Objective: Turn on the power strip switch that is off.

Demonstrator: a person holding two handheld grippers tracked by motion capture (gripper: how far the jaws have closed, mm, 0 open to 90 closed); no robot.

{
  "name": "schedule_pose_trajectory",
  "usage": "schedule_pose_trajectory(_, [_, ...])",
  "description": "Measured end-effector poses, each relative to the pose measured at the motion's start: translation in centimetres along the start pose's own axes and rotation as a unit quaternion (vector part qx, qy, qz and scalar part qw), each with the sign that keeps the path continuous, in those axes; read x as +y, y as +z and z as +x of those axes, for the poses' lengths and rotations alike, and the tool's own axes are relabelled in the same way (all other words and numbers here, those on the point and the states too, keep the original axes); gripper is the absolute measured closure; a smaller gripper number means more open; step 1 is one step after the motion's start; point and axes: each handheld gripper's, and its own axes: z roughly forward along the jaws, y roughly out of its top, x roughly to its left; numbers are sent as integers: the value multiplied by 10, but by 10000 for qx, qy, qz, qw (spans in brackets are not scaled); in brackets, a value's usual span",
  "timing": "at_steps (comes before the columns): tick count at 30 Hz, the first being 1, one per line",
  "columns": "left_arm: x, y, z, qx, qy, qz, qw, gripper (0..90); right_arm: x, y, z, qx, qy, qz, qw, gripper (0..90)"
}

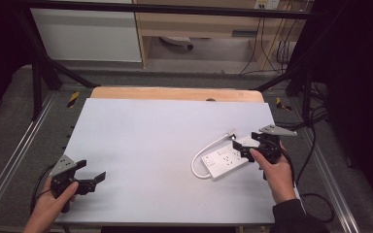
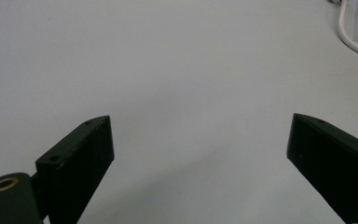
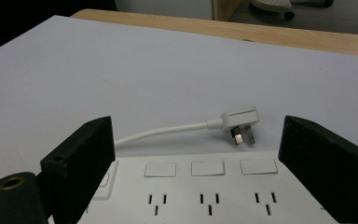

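Note:
A white power strip (image 1: 226, 161) lies on the right part of the table, its short white cable (image 1: 205, 151) looping to a plug (image 1: 231, 134) just beyond it. In the right gripper view the strip (image 3: 205, 191) shows three socket sets and square switches, with the plug (image 3: 239, 122) lying behind it. My right gripper (image 1: 249, 147) (image 3: 196, 158) is open, its jaws standing wide over the strip's far end. At the near left my left gripper (image 1: 93, 171) (image 2: 200, 154) is open above bare table, nothing between its jaws.
The white table top (image 1: 155, 141) has a wooden strip (image 1: 175, 93) along its far edge. Black frame bars (image 1: 39, 68) and dark cables (image 1: 315, 141) flank the table. A corner of the strip and cable (image 2: 354, 32) lies far ahead in the left gripper view.

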Motion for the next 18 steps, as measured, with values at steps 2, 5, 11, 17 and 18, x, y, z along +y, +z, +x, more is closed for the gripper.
schedule_pose_trajectory(2, [0, 0, 0, -5, -5, 3, 10000, 75, 0, 2, 1, 0, 10, 17, 10000, 111])
schedule_pose_trajectory(5, [0, 0, 0, -8, -3, 2, 10000, 75, 1, 5, 1, 0, 14, 41, 10000, 111])
schedule_pose_trajectory(11, [0, 0, 0, -15, 14, 15, 10000, 75, 1, 7, 2, 10, 28, 65, 10000, 111])
schedule_pose_trajectory(17, [0, 1, -1, -28, 24, 31, 10000, 76, 1, 9, 3, 31, 26, 97, 9999, 104])
schedule_pose_trajectory(18, [0, 1, -1, -33, 19, 30, 10000, 75, 2, 10, 3, 42, 30, 104, 9999, 104])
